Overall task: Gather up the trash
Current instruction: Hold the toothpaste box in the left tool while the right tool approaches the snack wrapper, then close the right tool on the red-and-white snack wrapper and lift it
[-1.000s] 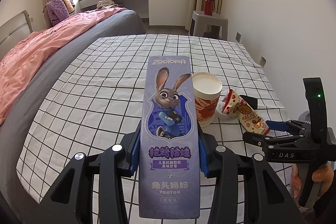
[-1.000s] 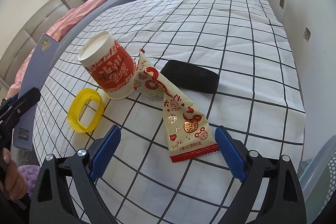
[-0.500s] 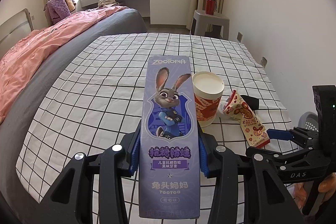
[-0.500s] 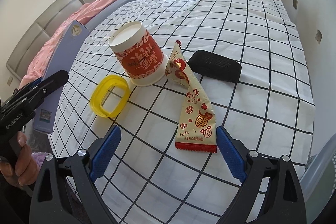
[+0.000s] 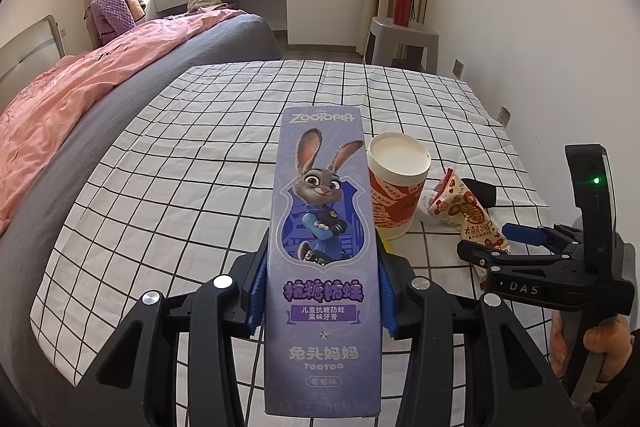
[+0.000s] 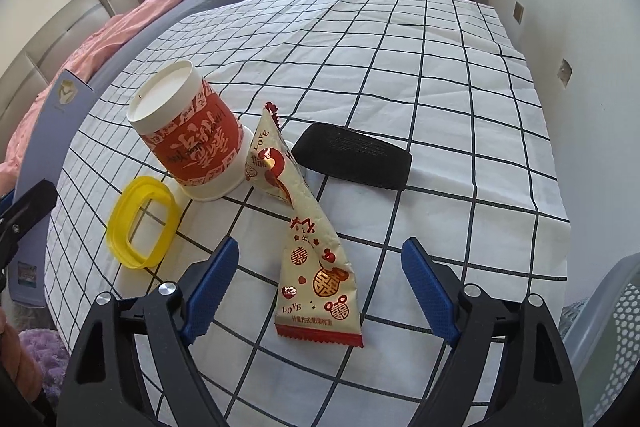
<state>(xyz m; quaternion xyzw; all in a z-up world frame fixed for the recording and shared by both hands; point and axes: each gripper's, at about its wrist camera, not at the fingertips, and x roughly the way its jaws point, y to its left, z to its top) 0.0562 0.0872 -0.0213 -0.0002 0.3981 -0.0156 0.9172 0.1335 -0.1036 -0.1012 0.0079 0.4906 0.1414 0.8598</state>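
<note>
My left gripper (image 5: 320,291) is shut on a tall purple Zootopia toothpaste box (image 5: 324,227), held upright above the near edge of the checked table (image 5: 180,187). The box's edge also shows at the left of the right wrist view (image 6: 52,131). My right gripper (image 6: 320,291) is open, its blue pads on either side of the lower end of a cream and red snack wrapper (image 6: 316,267) lying on the cloth. It also shows in the left wrist view (image 5: 516,243). A red and white paper cup (image 6: 192,135) stands upside down behind the wrapper.
A yellow plastic ring (image 6: 142,223) lies left of the cup. A black flat case (image 6: 352,157) lies behind the wrapper. A grey perforated bin (image 6: 604,339) stands off the table's right edge. A bed with pink bedding (image 5: 80,79) is at the left, and a grey stool (image 5: 400,39) behind.
My right gripper has moved forward, so the wrapper's lower end now lies between its open pads. The left gripper still holds the box, nearly unmoved.
</note>
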